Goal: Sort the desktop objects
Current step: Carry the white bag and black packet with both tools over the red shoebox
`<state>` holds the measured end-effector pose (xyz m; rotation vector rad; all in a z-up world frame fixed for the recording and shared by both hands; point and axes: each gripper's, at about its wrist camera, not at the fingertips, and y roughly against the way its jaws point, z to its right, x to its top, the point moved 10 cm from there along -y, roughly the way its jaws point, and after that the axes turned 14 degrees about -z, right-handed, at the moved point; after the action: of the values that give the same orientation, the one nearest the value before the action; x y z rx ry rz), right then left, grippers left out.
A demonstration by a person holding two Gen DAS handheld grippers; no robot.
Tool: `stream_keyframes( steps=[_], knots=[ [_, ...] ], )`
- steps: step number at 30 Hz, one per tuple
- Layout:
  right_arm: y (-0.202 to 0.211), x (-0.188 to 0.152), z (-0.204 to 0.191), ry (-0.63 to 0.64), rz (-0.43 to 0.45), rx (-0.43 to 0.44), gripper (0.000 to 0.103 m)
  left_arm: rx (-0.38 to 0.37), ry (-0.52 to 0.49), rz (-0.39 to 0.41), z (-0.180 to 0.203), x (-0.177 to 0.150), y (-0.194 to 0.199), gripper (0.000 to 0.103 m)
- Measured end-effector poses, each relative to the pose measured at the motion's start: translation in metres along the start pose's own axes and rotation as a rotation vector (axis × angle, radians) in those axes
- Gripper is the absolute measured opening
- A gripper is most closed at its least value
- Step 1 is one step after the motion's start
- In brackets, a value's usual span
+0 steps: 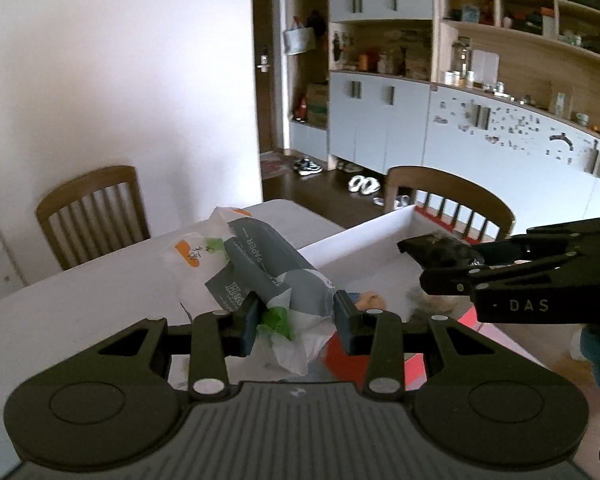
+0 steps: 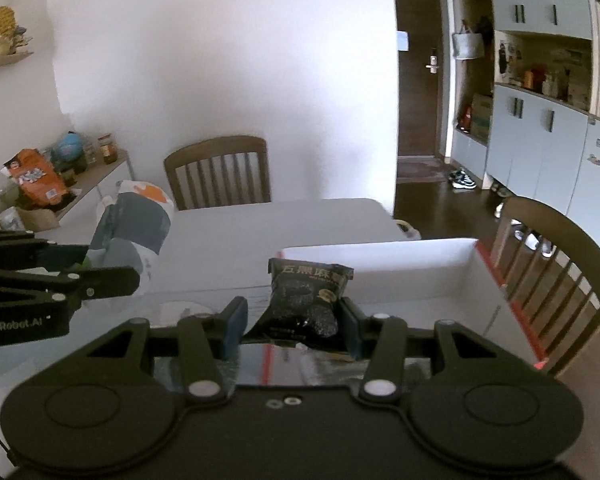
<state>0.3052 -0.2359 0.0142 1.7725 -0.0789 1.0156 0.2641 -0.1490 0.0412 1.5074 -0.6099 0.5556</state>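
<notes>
Grey plastic crinkled in my left gripper [image 1: 295, 322], whose jaws were clamped on a soft grey tissue pack bundled with a thin white plastic bag [image 1: 260, 276]. My right gripper [image 2: 293, 326] had its jaws closed on a small black foil snack packet [image 2: 308, 300]. Both loads hung above the white table [image 2: 260, 220], near the near wall of the open white cardboard box with a red edge [image 2: 400, 276]. I judged the slack bag could slide out of my hold, since only loose film was pinched. The packet, held low, could tip sideways. Inside the box, in the left view, lay something small, tan and blurred; I could not tell what.
</notes>
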Motion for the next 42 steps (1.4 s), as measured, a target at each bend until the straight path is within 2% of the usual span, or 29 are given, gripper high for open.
stream_keyframes(
  steps=[12, 20, 30, 42],
  knots=[
    [0.000, -0.002, 0.078, -0.038, -0.003, -0.064, 0.049, -0.057, -0.086, -0.021, 0.077, 0.029, -0.045, 0.037],
    [-0.013, 0.001, 0.115, -0.042, -0.009, -0.090, 0.049, -0.064, -0.145, -0.071, 0.111, 0.035, -0.083, 0.037],
    [-0.052, -0.002, 0.137, -0.027, -0.062, -0.082, 0.049, -0.032, -0.178, -0.159, 0.118, 0.037, -0.139, 0.037],
    [-0.104, -0.001, 0.140, 0.005, -0.159, -0.049, 0.049, -0.052, -0.194, -0.259, 0.117, 0.036, -0.186, 0.037]
  ],
)
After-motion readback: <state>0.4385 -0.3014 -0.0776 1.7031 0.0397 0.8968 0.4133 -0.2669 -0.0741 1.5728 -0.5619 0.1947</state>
